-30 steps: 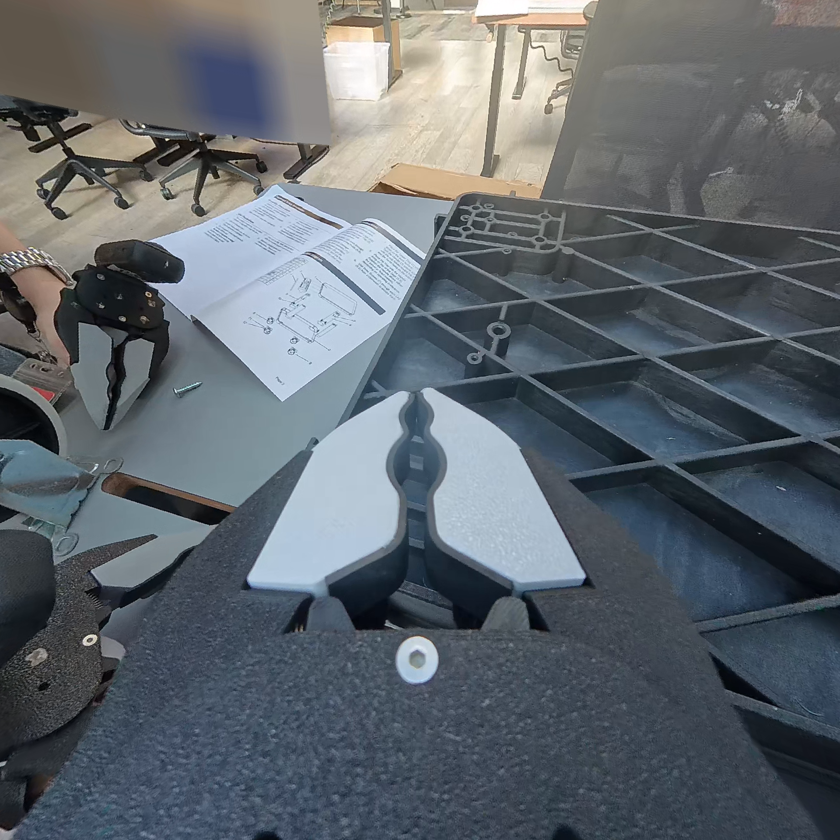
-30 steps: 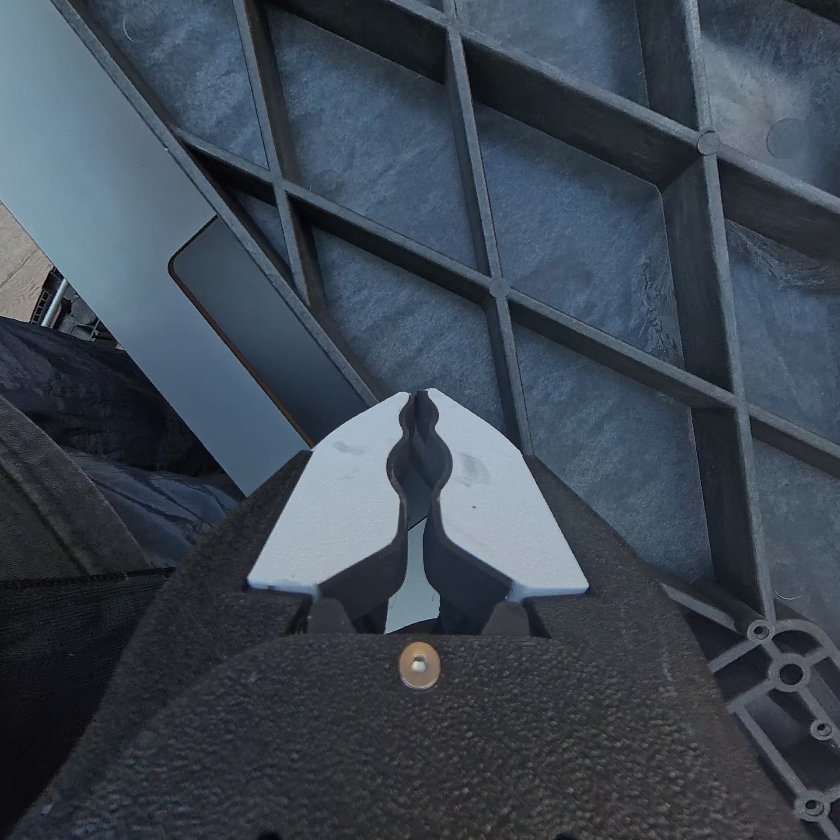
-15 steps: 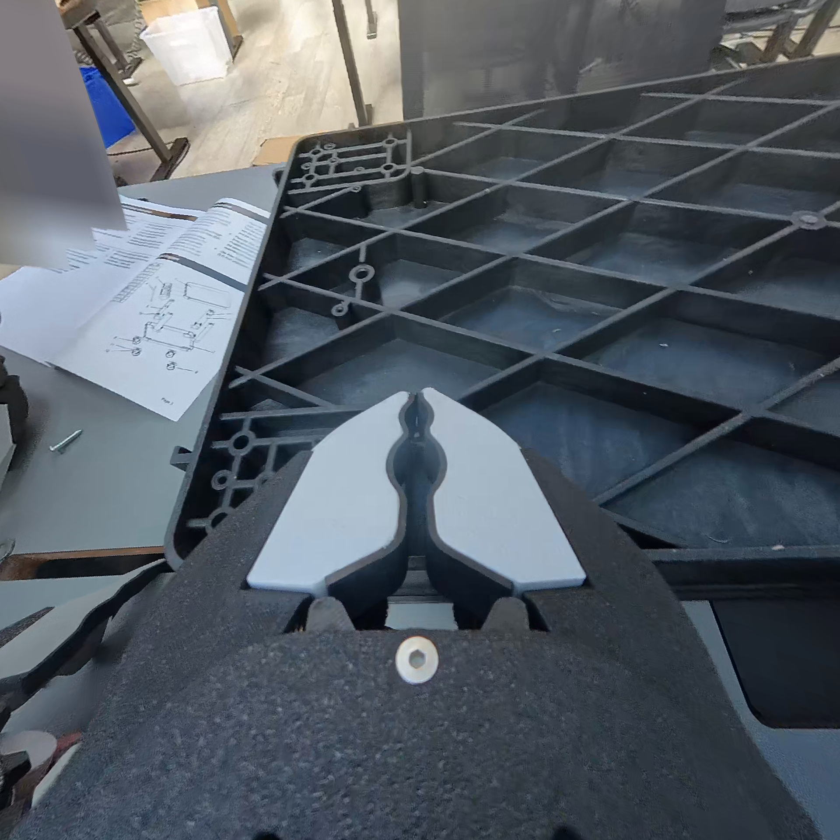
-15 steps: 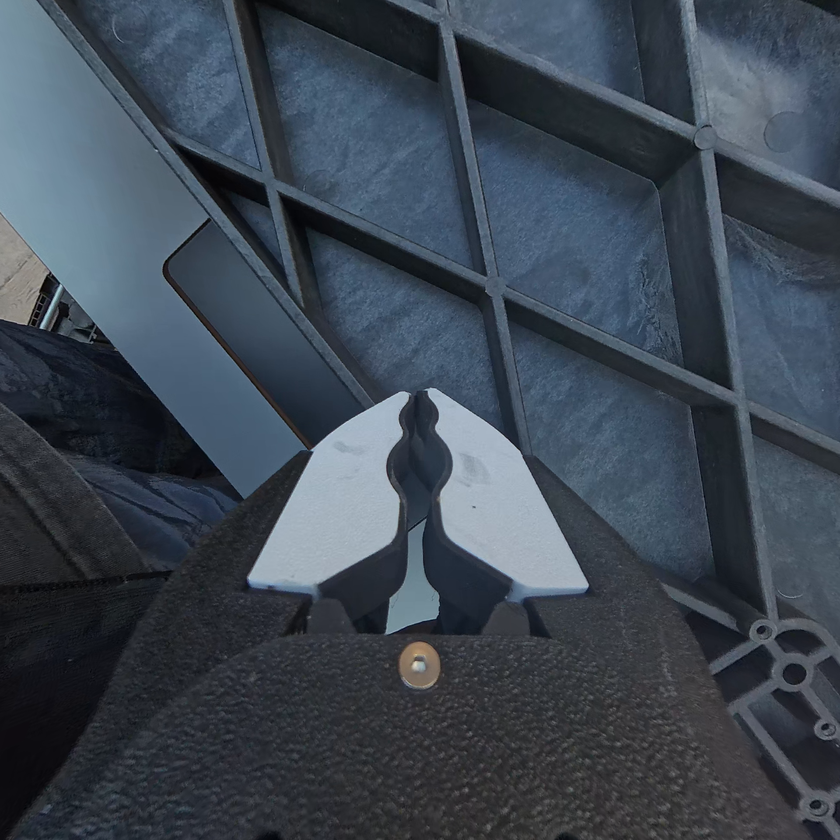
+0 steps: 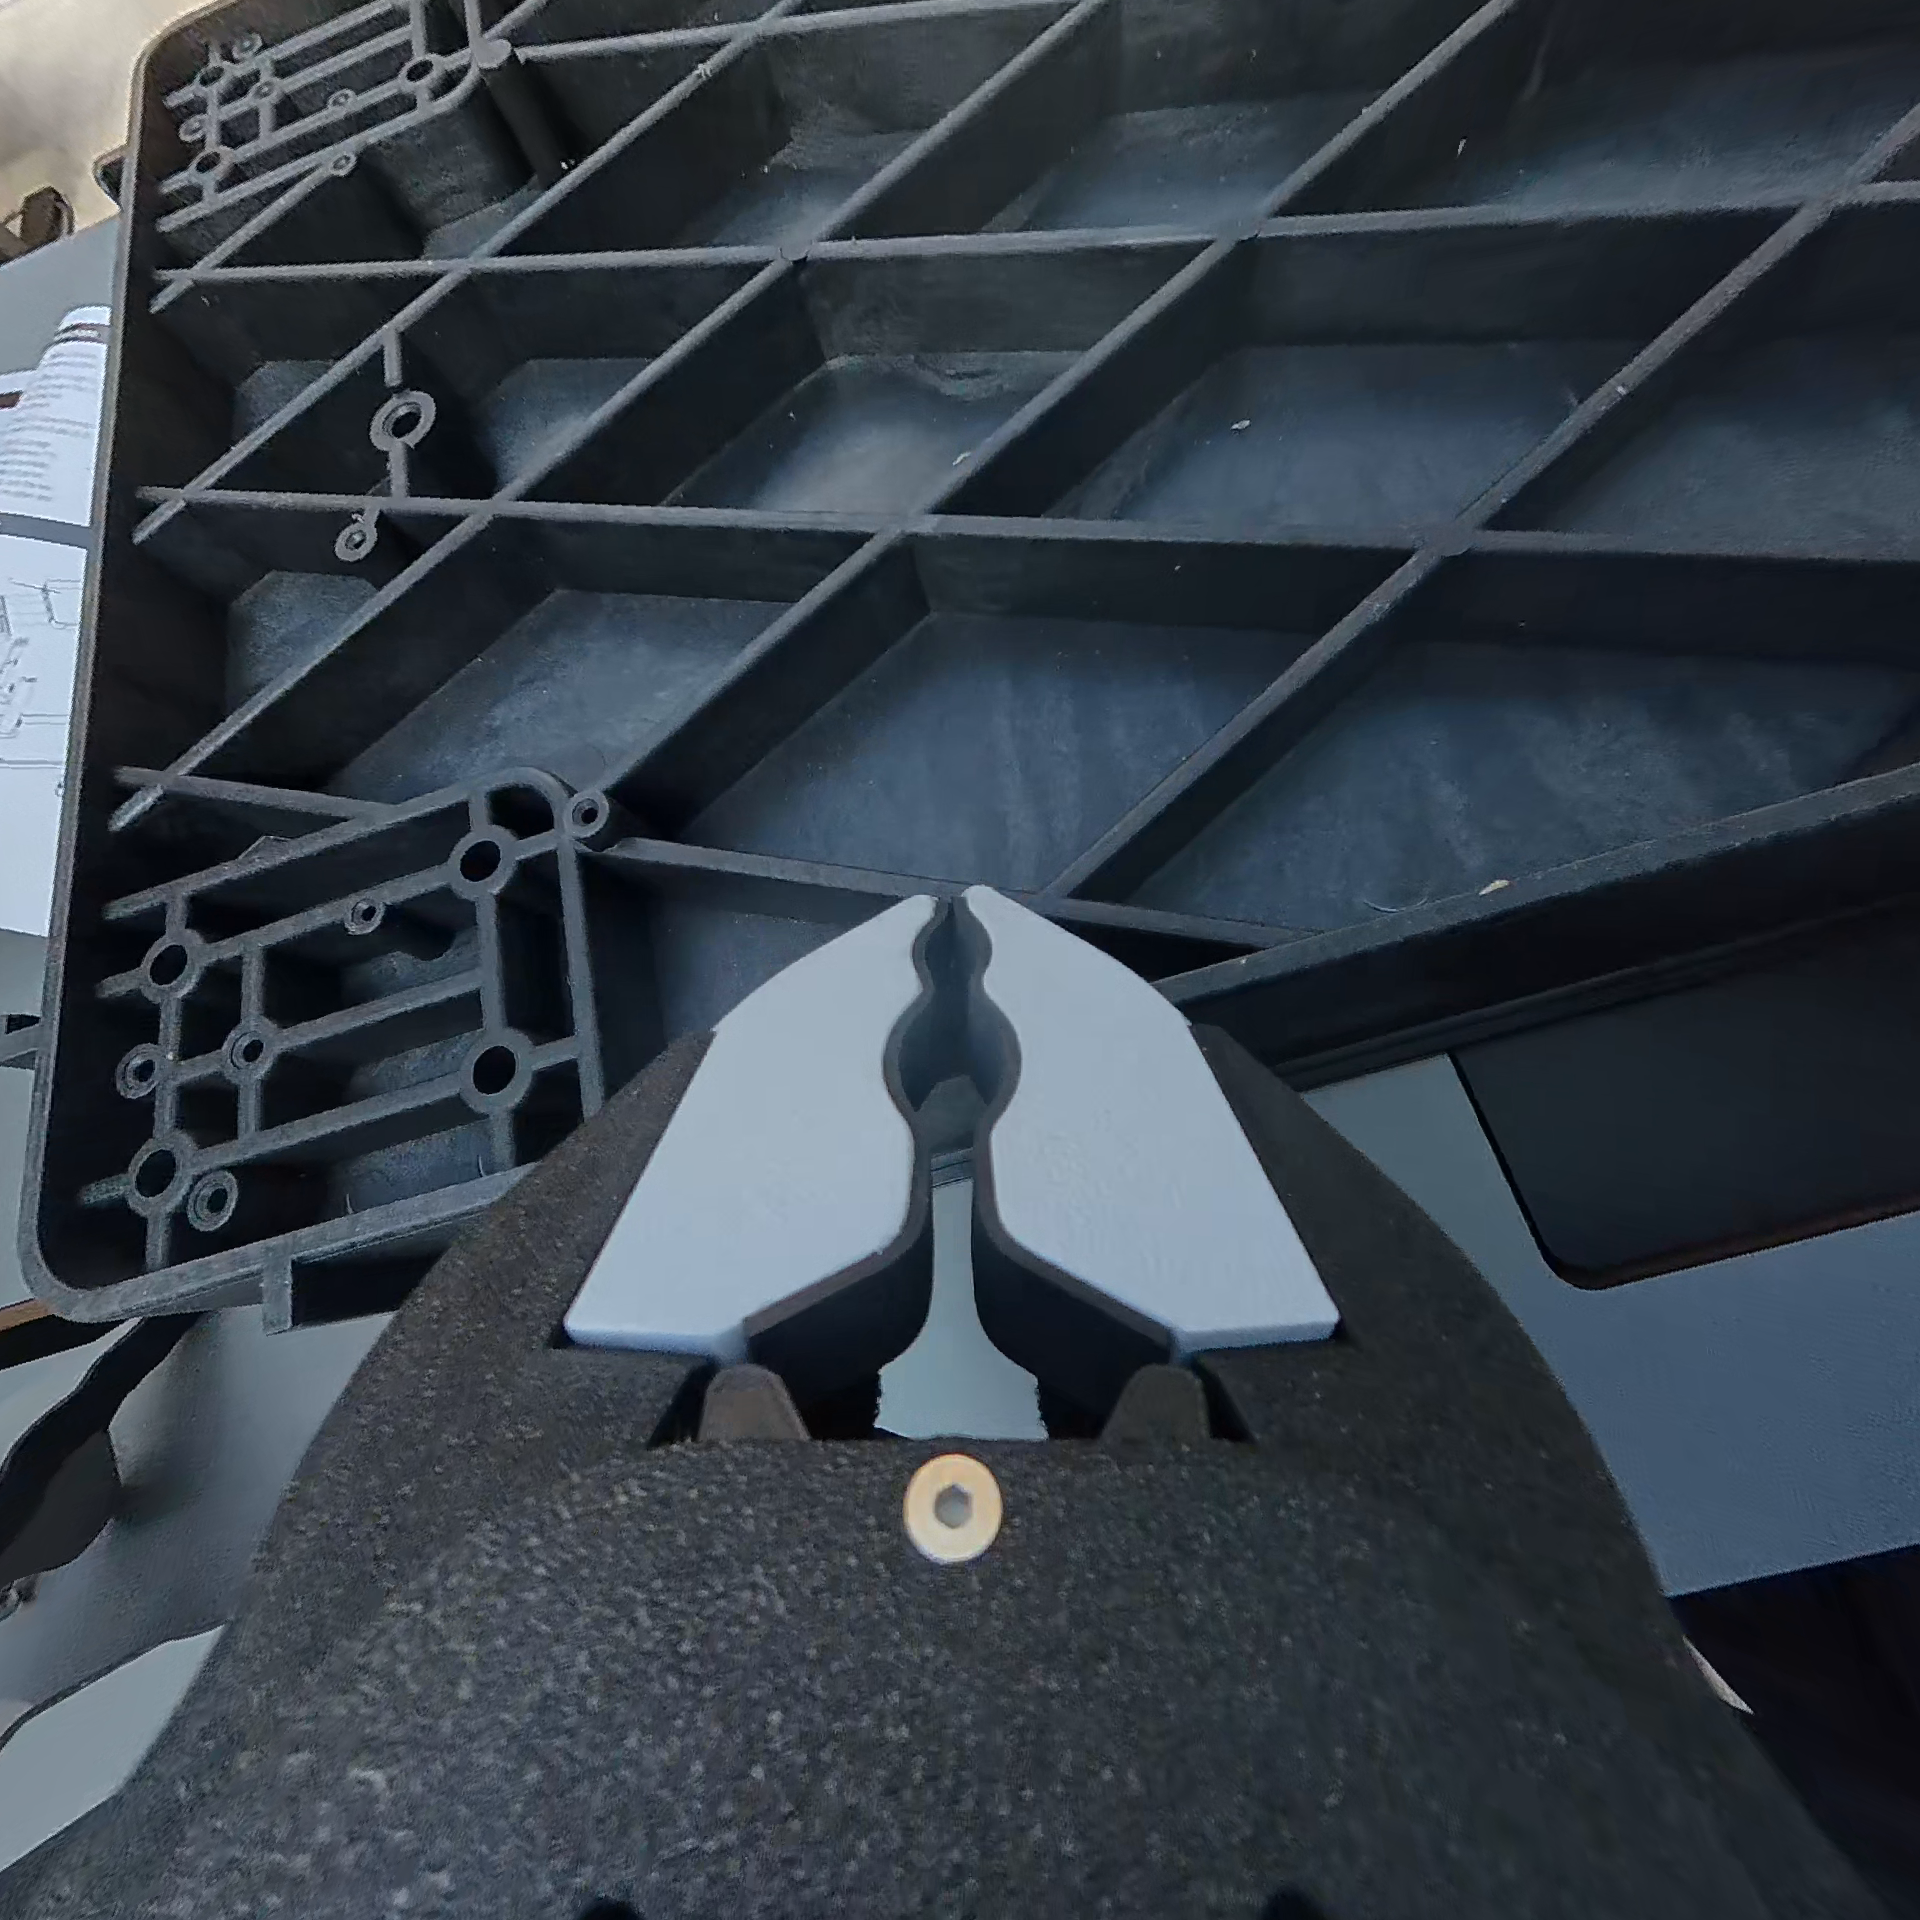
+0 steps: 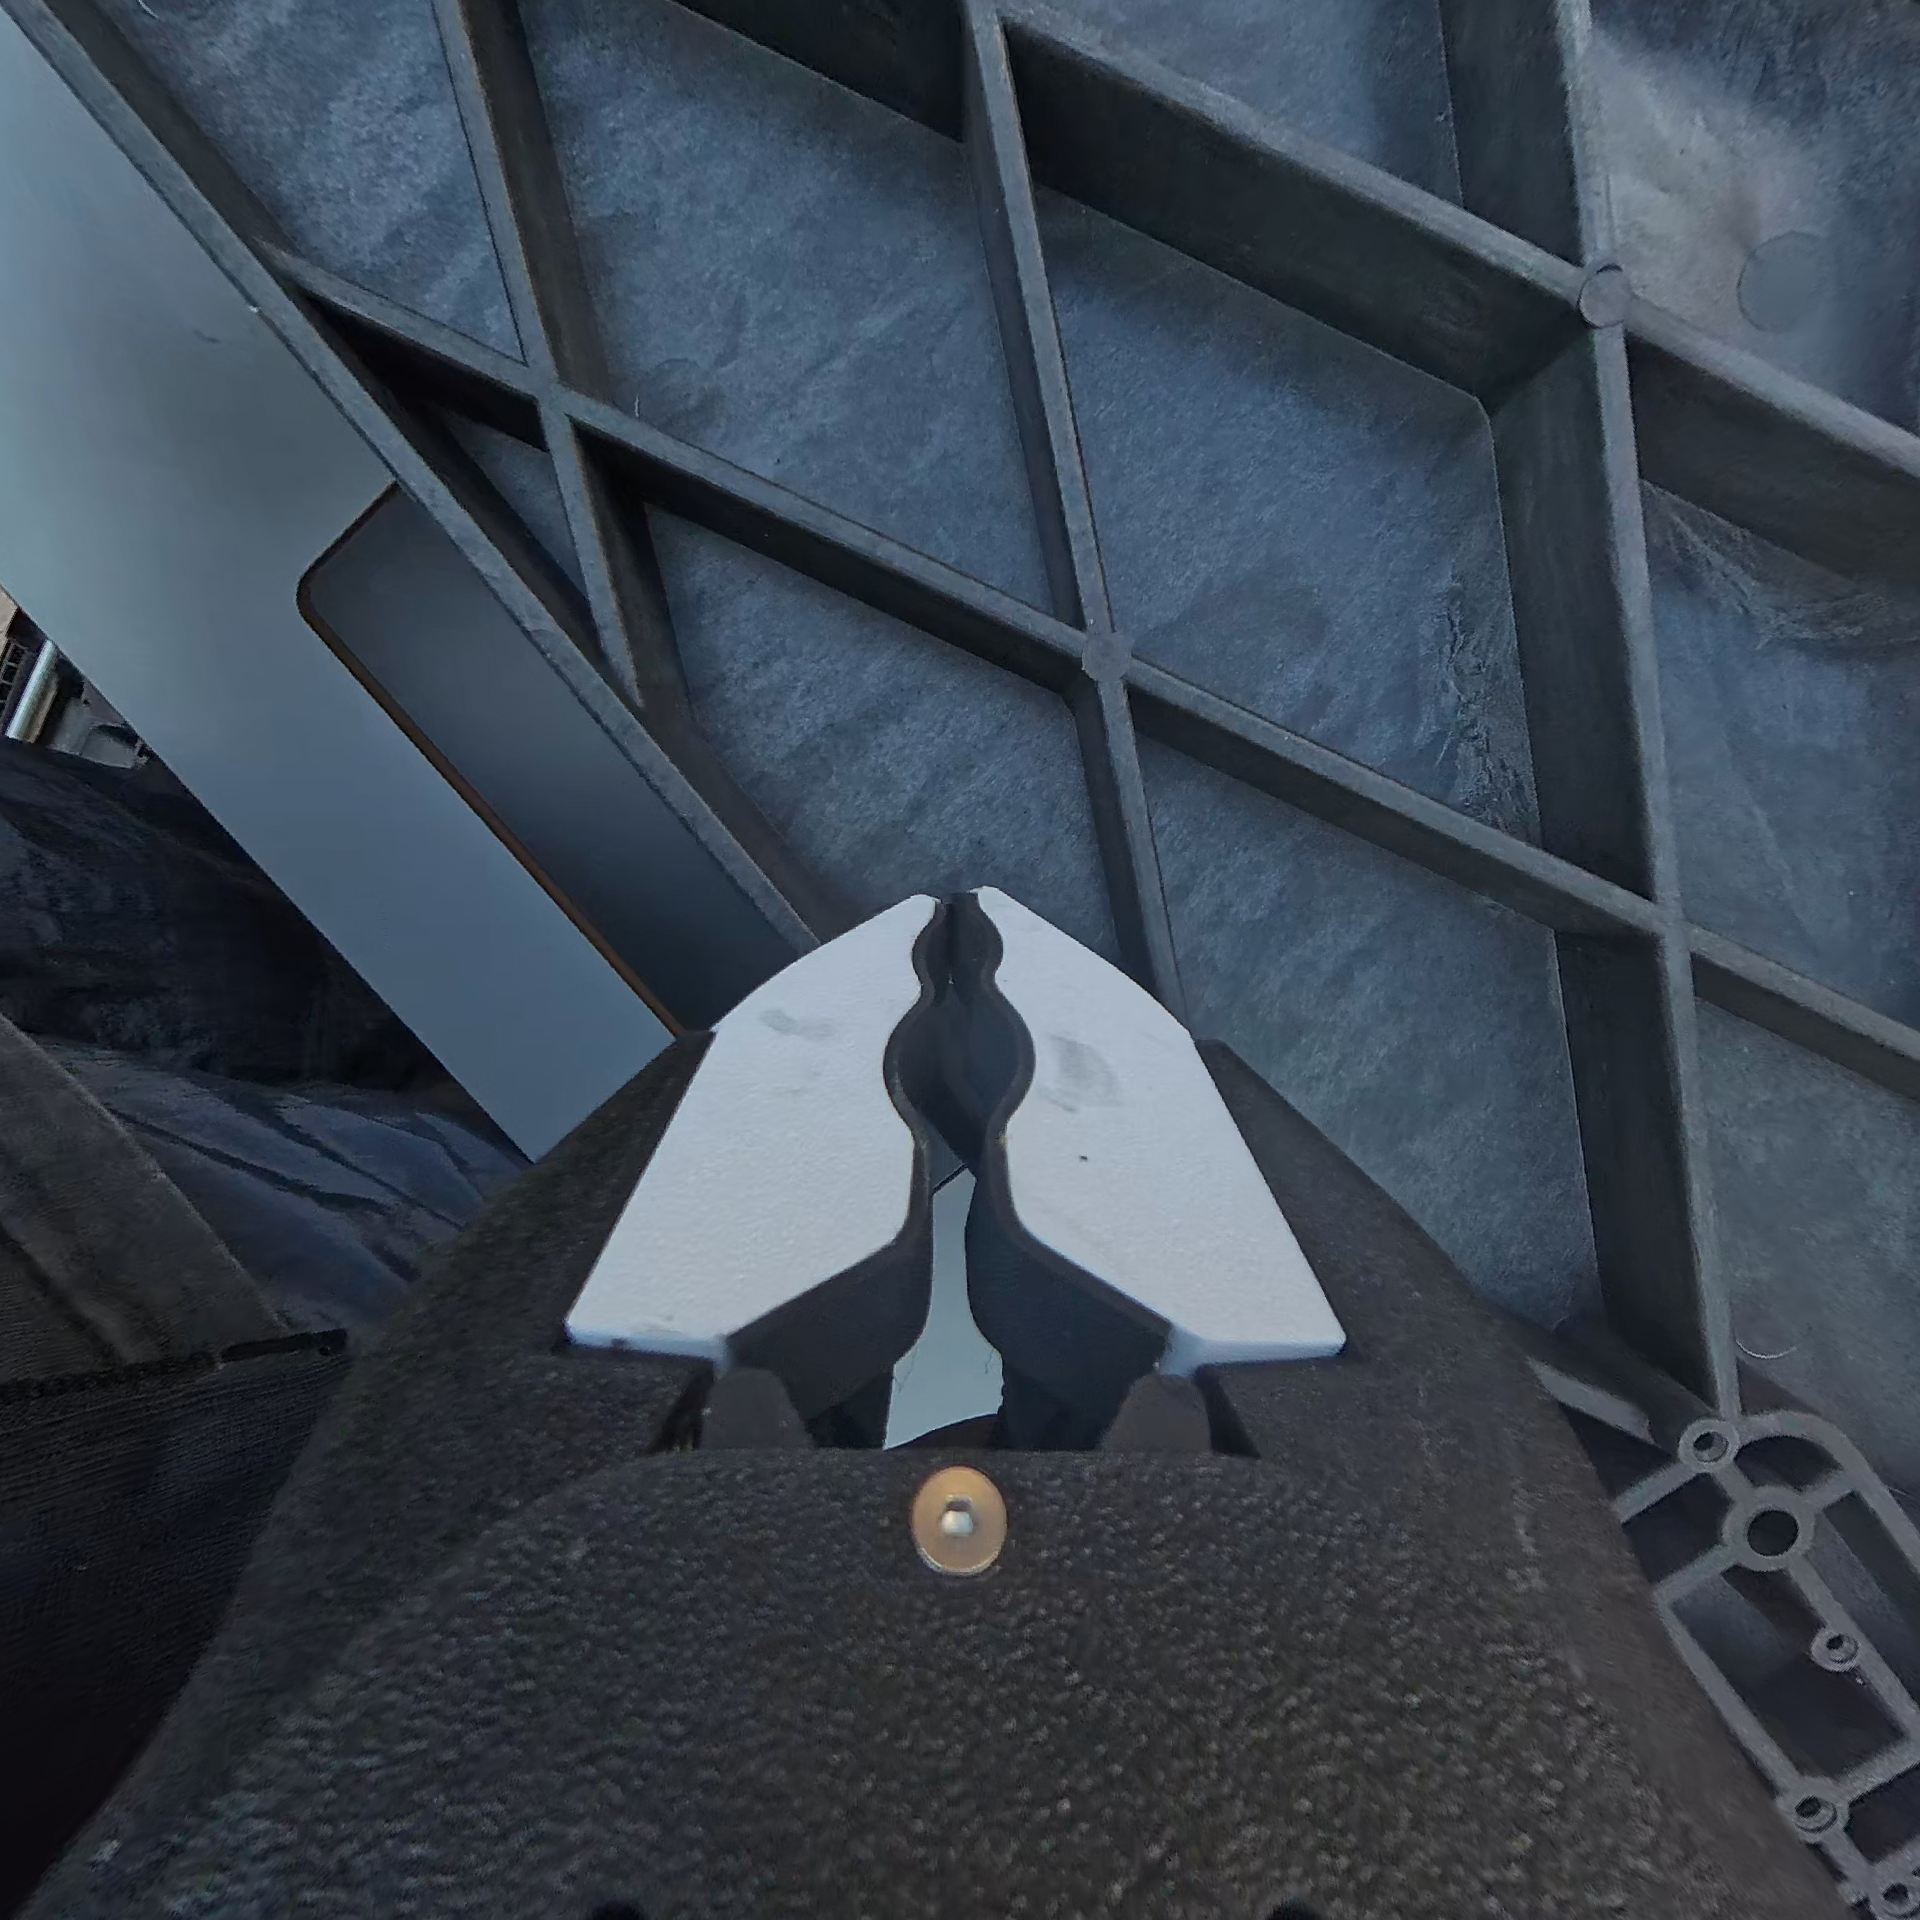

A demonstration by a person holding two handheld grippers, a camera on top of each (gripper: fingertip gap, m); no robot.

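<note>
A large black plastic panel (image 5: 1039, 727) with a grid of raised ribs lies on a grey table (image 5: 1558, 1403) and fills both views. My left gripper (image 5: 956, 902) is shut and empty, its tips just over the panel's near rim, beside a corner mount with screw holes (image 5: 343, 1039). My right gripper (image 6: 961, 902) is shut, with its tips over the panel's (image 6: 1299, 623) rim where it meets the table (image 6: 156, 468). The rim runs under its fingers; I cannot tell whether they touch it.
An open white instruction booklet (image 5: 42, 520) lies left of the panel. The table has a dark rounded cut-out (image 5: 1714, 1143), also in the right wrist view (image 6: 540, 727). Dark fabric (image 6: 156, 1039) lies beyond the table edge. Another holed mount (image 6: 1766, 1538) sits at lower right. The gap from one gripper's tips to the other's is roughly 30 centimeters.
My left gripper has swung right and closer to the panel's near rim; the booklet has slid to the left edge, and the other gripper and screw left the view. The right gripper has barely moved.
</note>
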